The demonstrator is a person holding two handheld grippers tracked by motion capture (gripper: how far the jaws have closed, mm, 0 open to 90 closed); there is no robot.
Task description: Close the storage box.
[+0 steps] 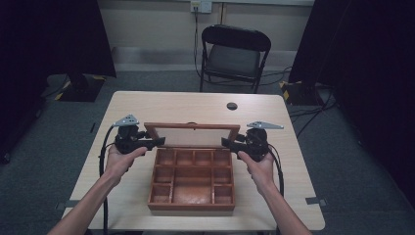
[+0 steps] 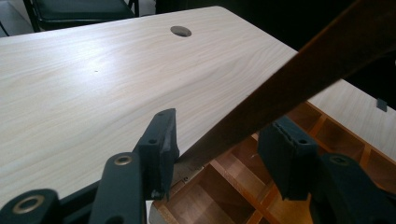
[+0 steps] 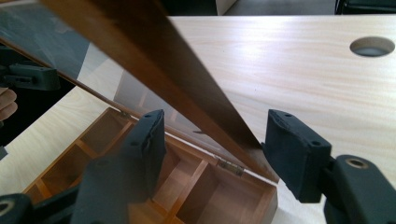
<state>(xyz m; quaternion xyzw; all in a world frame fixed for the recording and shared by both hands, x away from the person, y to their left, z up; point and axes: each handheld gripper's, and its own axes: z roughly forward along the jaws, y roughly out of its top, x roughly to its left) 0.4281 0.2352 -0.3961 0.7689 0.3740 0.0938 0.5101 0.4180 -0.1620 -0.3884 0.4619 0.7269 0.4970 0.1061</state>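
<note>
Raised box lid (image 1: 192,134) between two open tools

The counter (image 1: 147,105) is a pale, wood-grained top with rounded corners, standing on a grey carpeted floor (image 1: 44,161). Near the middle of its far edge, a little towards the right corner, sits a round cable hole (image 1: 232,105) (dark in the high view, grey-rimmed in both gripper views). Directly on the counter lies one thing: a reddish-brown wooden box (image 1: 192,183), set midway between the left and right edges and close to the near edge. Its inside is split into small compartments around a larger one, and its framed lid (image 1: 192,133) stands raised from the box's far side, hinged there. The far half of the counter is bare wood.
</note>
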